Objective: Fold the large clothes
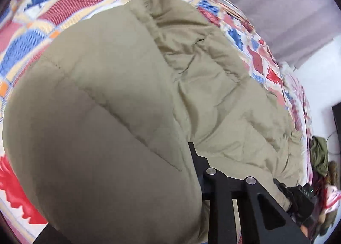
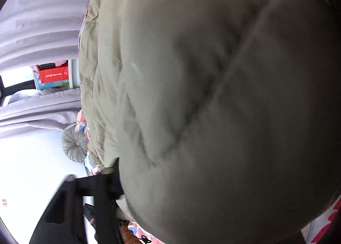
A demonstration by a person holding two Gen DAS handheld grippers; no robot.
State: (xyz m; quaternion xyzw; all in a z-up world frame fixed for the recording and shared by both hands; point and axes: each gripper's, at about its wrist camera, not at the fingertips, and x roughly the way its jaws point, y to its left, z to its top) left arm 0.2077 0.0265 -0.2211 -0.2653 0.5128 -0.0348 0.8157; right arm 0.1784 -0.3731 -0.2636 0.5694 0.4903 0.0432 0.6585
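A puffy khaki quilted jacket lies on a bed with a bedspread patterned in red, blue and white. In the left wrist view a thick fold of it bulges up over my left gripper. Only one black finger shows, pressed into the fabric, and the gripper is shut on the jacket. The right wrist view is almost filled by the jacket. My right gripper is shut on a bulky fold, with one finger visible against the cloth. The black body of that right gripper shows at the jacket's edge.
Grey curtains hang behind the bed beside a white wall. A pile of green clothing sits past the bed's edge. A round grey cushion rests by the bed, and a red box stands on a sill.
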